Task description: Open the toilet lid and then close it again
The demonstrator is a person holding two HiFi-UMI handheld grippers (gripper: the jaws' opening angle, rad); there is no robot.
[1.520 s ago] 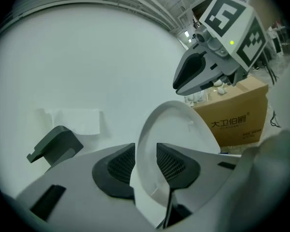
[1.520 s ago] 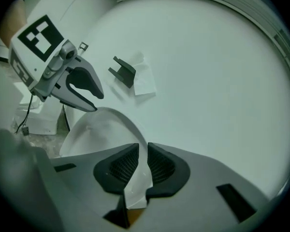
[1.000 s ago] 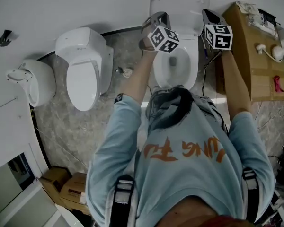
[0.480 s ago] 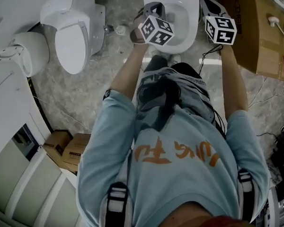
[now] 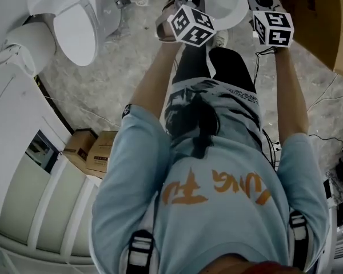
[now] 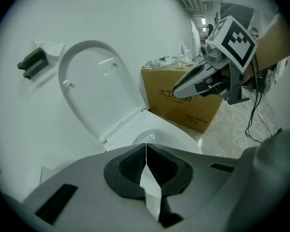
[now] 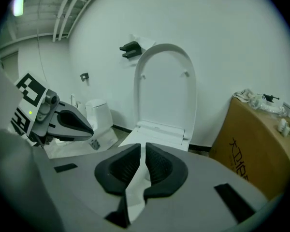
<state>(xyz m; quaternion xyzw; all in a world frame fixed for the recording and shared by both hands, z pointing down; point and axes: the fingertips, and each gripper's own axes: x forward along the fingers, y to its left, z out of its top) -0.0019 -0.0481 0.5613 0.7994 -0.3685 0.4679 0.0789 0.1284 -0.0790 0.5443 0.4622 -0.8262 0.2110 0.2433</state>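
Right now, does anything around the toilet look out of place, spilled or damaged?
Nothing spilled or broken. The lid stands upright against the wall. Oddities: a cardboard box crowds the toilet, and cables trail across the floor.

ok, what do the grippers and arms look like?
Left claw and right claw: light grey shells, black ribbed pads. Each carries a white cube with black square markers. A dark cable trails by the right one. Short light-blue sleeves. The right claw's jaws have just been opening, nothing between.
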